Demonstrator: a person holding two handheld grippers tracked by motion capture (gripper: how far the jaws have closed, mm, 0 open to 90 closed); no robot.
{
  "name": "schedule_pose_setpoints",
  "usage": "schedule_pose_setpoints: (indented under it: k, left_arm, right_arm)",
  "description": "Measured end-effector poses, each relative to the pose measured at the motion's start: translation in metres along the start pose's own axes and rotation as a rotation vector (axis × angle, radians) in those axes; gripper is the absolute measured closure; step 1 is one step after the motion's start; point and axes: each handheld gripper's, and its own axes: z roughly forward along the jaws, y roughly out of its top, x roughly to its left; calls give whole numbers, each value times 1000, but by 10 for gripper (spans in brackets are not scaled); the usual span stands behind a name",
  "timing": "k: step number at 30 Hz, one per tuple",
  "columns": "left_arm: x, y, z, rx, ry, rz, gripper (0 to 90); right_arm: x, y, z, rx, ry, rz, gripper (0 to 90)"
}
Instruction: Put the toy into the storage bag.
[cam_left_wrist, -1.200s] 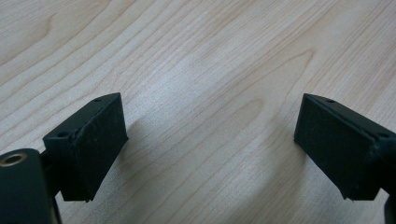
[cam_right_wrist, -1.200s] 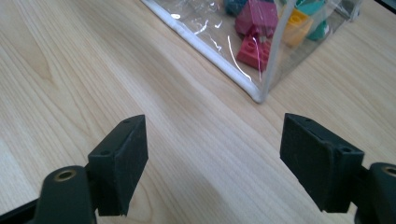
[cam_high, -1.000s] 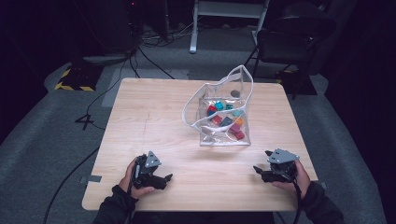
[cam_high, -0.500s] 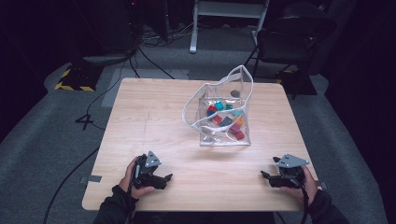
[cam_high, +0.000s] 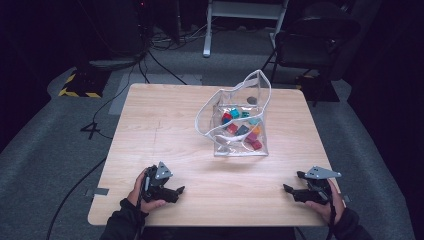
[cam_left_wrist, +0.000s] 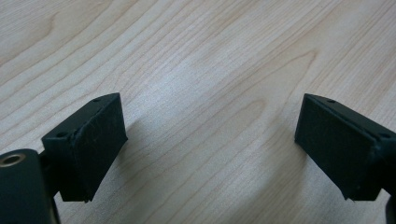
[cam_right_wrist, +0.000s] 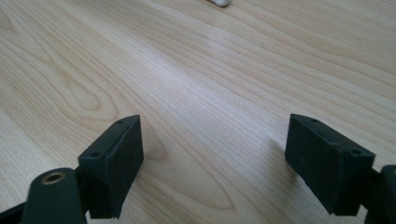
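A clear plastic bag (cam_high: 240, 120) with a white zip rim stands open on the wooden table (cam_high: 160, 125), right of centre, holding several coloured blocks (cam_high: 242, 129). Near the table's front left corner my left gripper (cam_high: 179, 191) rests low on the wood, pointing right, its jaws open over bare wood (cam_left_wrist: 210, 100). At the front right my right gripper (cam_high: 292, 182) points left. Its jaws (cam_right_wrist: 215, 119) have just been opening and stand wide with nothing between them. Both grippers are well clear of the bag.
A dark chair (cam_high: 315, 40) stands behind the table's far right corner. Cables (cam_high: 165, 60) run over the grey floor, and a yellow-black striped block (cam_high: 80, 85) lies at the far left. A small white piece (cam_right_wrist: 219, 2) shows at the top of the right gripper view.
My right hand has moved right and toward the table's front edge, sinking a little. The left hand and the bag have stayed put.
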Motion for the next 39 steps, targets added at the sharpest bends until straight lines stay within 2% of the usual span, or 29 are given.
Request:
schedule_pose_setpoints:
  k: [15,27,39]
  left_arm:
    - [-1,-1,-1,-2,11,-13,91]
    - [-1,-1,0,-1,15,-16,87]
    - [-1,-1,0,0,14,-15,87]
  right_arm:
    - [0,4,4,3,12,-13,179]
    - [2,2,2,-3,0,-31,179]
    - [1,2,2,1,8,-20,178]
